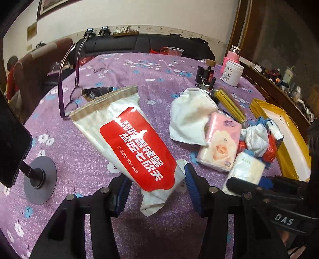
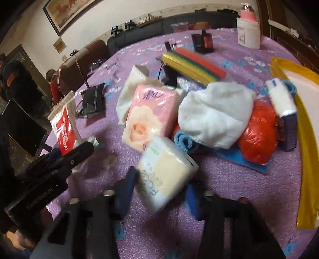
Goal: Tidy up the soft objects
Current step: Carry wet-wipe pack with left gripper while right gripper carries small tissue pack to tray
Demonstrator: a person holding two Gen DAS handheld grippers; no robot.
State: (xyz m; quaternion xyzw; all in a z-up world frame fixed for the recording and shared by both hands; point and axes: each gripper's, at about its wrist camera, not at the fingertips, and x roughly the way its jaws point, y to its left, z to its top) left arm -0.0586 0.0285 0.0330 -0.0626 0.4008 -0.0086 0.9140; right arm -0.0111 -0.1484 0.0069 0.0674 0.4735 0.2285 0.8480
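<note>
Wipes pack (image 1: pixel 137 147) is pinched by its bottom end in the left gripper (image 1: pixel 155 189), lifted off the purple tablecloth (image 1: pixel 83 159) – probably for sorting. Right gripper (image 2: pixel 159 196) has clamped the cream tissue pack (image 2: pixel 167 173) beside the pile, near the yellow tray (image 2: pixel 307 123).

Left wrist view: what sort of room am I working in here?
Most likely a home living or dining room: a table under a purple floral tablecloth, a dark sofa along the wall behind it, and a framed picture hanging above.
</note>
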